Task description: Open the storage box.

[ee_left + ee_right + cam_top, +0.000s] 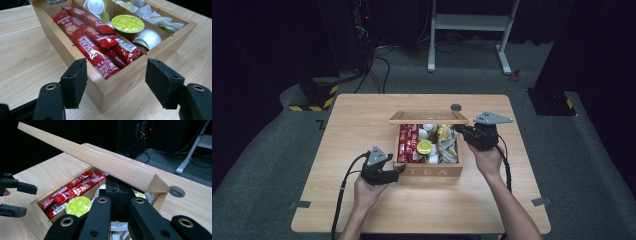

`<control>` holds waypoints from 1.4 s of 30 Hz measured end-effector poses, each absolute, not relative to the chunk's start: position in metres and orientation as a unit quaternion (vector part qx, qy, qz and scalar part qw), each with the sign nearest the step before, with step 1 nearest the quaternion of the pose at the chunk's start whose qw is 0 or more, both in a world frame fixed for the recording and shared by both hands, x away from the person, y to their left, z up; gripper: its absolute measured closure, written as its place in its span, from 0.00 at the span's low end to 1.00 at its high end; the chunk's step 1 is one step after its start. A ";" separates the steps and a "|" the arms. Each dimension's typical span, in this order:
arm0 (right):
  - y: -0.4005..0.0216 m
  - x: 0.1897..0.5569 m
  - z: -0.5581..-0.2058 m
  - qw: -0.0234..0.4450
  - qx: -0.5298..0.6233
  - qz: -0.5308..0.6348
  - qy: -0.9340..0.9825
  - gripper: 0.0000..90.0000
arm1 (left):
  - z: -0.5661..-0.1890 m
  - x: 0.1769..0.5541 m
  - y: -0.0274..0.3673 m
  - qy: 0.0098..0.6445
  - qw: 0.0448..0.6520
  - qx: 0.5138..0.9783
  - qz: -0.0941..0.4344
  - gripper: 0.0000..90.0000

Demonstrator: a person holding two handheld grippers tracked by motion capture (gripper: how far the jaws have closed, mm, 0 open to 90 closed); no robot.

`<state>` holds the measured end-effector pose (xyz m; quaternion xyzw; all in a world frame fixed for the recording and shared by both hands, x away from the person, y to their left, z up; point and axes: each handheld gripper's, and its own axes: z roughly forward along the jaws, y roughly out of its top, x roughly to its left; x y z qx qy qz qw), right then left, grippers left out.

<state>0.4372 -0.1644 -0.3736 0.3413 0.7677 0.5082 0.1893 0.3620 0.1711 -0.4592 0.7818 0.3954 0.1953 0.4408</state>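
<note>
A wooden tea box (432, 171) stands mid-table with its lid (428, 118) raised at the back. Inside lie red coffee sachets (92, 47), a green-topped capsule (127, 23), white capsules (149, 38) and paper tea bags. My left gripper (401, 170) is open, its jaws straddling the box's near left corner (110, 92) without touching it. My right gripper (458, 129) is shut, its tips just under the tilted lid (100, 162), above the right compartments. In the right gripper view the sachets (72, 190) and green capsule (78, 206) lie below, with the left gripper (22, 200) far left.
A round cable hole (456, 107) sits in the table behind the box. Bare wood (357, 125) surrounds the box on all sides. On the floor beyond the table stand a white frame (472, 22) and cables.
</note>
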 end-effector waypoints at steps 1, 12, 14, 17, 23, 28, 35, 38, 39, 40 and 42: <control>-0.164 0.437 -0.374 0.189 0.341 0.508 0.768 1.00 | -0.459 0.362 0.169 0.394 0.441 0.782 0.196 0.38; -0.164 0.439 -0.374 0.186 0.339 0.510 0.768 1.00 | -0.450 0.370 0.154 0.377 0.450 0.787 0.189 0.40; -0.164 0.439 -0.374 0.185 0.339 0.509 0.769 1.00 | -0.448 0.373 0.152 0.375 0.450 0.788 0.189 0.40; -0.164 0.440 -0.374 0.183 0.339 0.510 0.769 1.00 | -0.446 0.376 0.146 0.367 0.445 0.794 0.193 0.40; -0.164 0.441 -0.373 0.184 0.339 0.508 0.770 1.00 | -0.447 0.382 0.140 0.364 0.442 0.795 0.198 0.40; -0.164 0.442 -0.372 0.182 0.340 0.508 0.770 1.00 | -0.445 0.388 0.135 0.359 0.439 0.799 0.200 0.39; -0.163 0.443 -0.371 0.182 0.340 0.508 0.770 1.00 | -0.444 0.395 0.125 0.358 0.442 0.799 0.195 0.38; -0.163 0.443 -0.370 0.182 0.341 0.507 0.770 0.99 | -0.444 0.400 0.119 0.356 0.442 0.800 0.195 0.37; -0.163 0.443 -0.370 0.182 0.341 0.507 0.770 0.99 | -0.444 0.401 0.116 0.354 0.441 0.801 0.195 0.37; -0.163 0.444 -0.370 0.182 0.340 0.508 0.770 0.99 | -0.444 0.402 0.114 0.353 0.440 0.802 0.196 0.37; -0.163 0.444 -0.370 0.183 0.340 0.508 0.770 0.99 | -0.445 0.405 0.109 0.350 0.436 0.804 0.200 0.37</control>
